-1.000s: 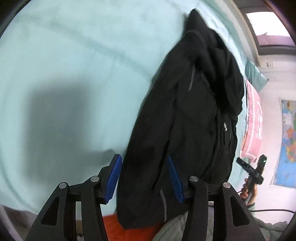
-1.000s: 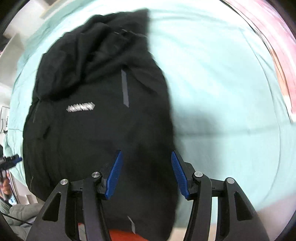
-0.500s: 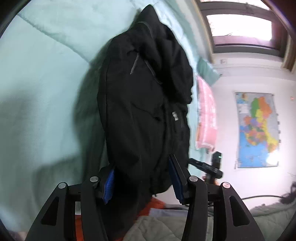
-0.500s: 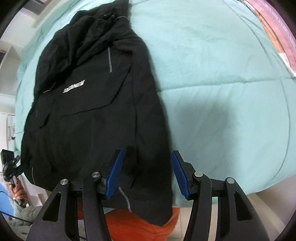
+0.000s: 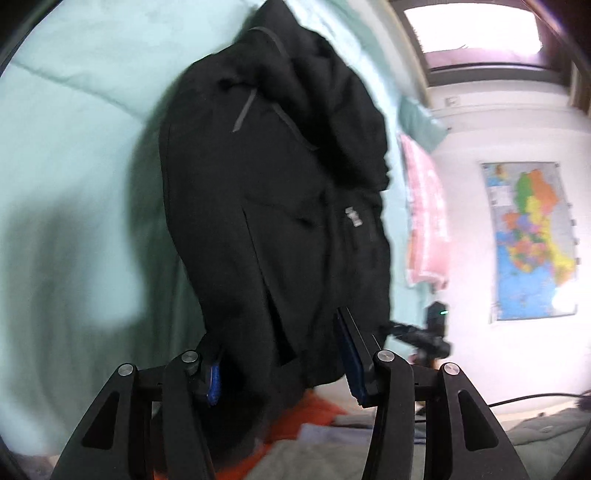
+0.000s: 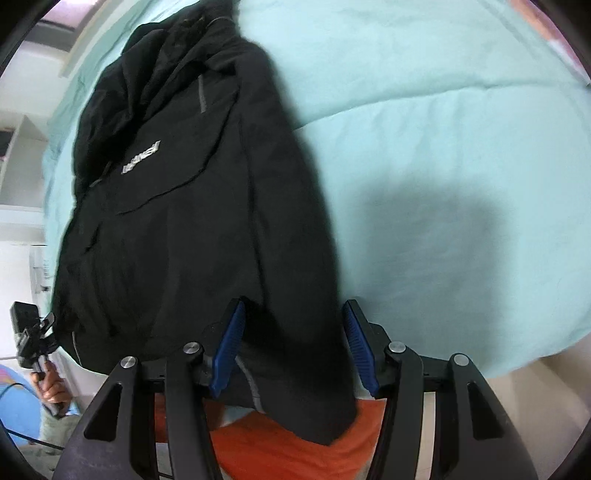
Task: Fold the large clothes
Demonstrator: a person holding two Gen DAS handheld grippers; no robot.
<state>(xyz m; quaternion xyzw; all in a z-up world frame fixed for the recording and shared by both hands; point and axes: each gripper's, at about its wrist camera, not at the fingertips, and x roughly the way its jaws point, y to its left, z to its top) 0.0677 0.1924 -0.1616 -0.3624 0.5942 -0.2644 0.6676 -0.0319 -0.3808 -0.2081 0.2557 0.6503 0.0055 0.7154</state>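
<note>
Black hooded jacket [image 6: 192, 221] lying lengthwise on mint quilt [image 6: 443, 147] over the bed, left tongs [image 5: 284, 363] and right tongs [image 6: 291, 350] both part-spread straddling its hem, grip unclear, right tongs just narrowing

Bedroom — teal quilted bed [image 6: 461, 147], wall map [image 5: 532, 240], window [image 5: 476, 33]

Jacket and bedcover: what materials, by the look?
Jacket: black matte woven synthetic, probably a lined shell; it drapes in soft folds and carries grey reflective-looking strips and a printed logo. Bedcover: mint quilted fabric, matte, likely padded; stitched seams puff between lines.
</note>
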